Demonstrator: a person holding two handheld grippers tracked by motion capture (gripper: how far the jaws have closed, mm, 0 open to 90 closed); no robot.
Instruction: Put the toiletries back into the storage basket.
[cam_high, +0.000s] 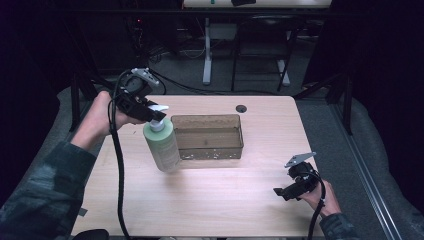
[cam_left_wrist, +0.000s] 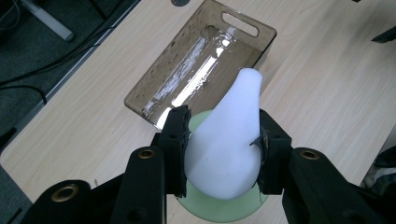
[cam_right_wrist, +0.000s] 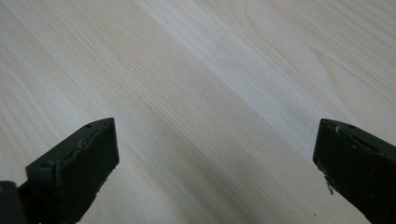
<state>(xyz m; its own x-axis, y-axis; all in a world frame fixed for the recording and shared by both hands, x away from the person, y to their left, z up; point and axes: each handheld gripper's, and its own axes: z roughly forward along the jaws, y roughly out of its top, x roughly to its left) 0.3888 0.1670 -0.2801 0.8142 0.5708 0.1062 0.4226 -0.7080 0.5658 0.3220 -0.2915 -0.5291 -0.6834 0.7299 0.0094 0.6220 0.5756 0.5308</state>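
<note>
Fingers (cam_left_wrist: 176, 140) of the left gripper (cam_left_wrist: 223, 149) clamp the white pump head (cam_left_wrist: 229, 140) of the green bottle (cam_high: 162, 145) beside the smoky tray (cam_high: 207, 136), so the smooth, tapered head could slip and tip it (no label is readable), while the right gripper (cam_high: 287, 191) idles with jaws apart.

Beyond the left gripper (cam_high: 150, 114), a dim room holds a white-legged desk (cam_high: 207, 50) on grey floor (cam_high: 260, 75) strewn with cables (cam_high: 175, 52), while the pale wooden table (cam_high: 210, 195) stands lit.
</note>
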